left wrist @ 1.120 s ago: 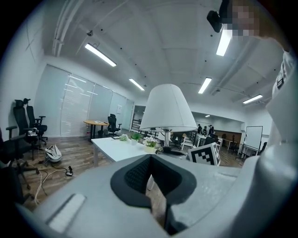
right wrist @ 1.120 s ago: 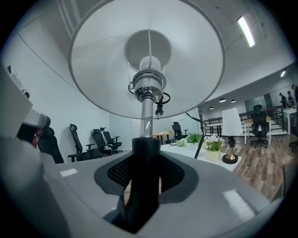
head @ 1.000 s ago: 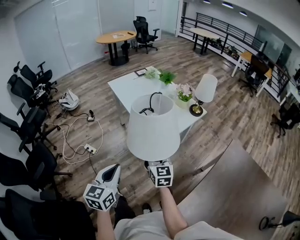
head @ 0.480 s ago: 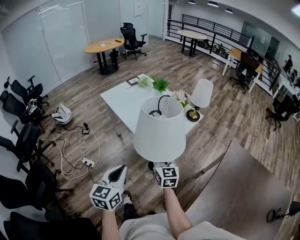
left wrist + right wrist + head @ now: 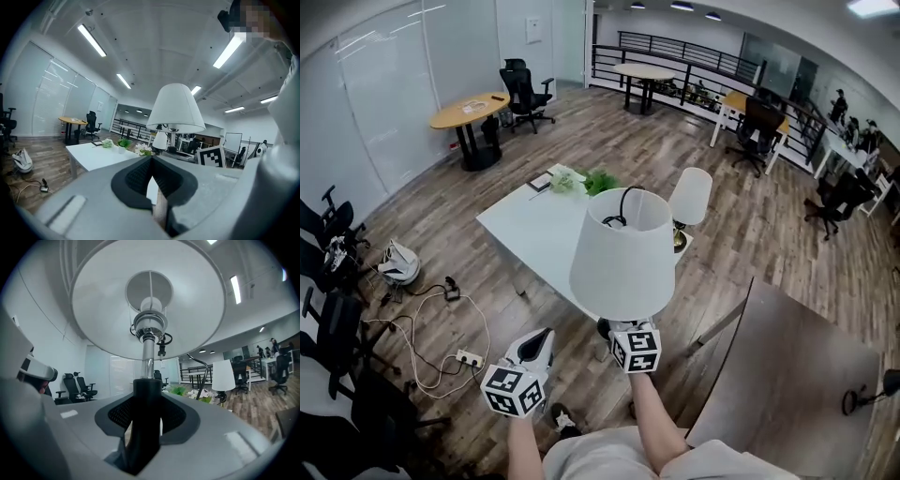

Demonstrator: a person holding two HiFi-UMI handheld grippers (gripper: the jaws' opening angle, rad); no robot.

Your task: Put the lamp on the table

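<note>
Two grippers were in play. The right gripper's (image 5: 147, 414) jaws were clamped tight on the black stem (image 5: 146, 394) of the lamp (image 5: 147, 324), one jaw on each side of it. The left gripper's (image 5: 153, 190) jaws were drawn together with nothing between them, and it hung empty just beside the right one, a little lower and to its left.

There were two lamps in all. The one being carried stood upright in the air over the wooden floor (image 5: 487, 281), near the white table (image 5: 530, 225) but not yet over it. Its white shade (image 5: 623, 253) was wide at the bottom, and a black cord (image 5: 621, 202) looped out of the open top. The second lamp (image 5: 689, 197), smaller and also white-shaded, stood on the table's near right corner.

On that single white table the left gripper view showed three small plants (image 5: 124, 142) in a loose row. Farther off stood one round wooden table (image 5: 469, 111) with a black office chair (image 5: 523, 86) beside it, and a tangle of cable (image 5: 422, 328) lay on the floor to the left.
</note>
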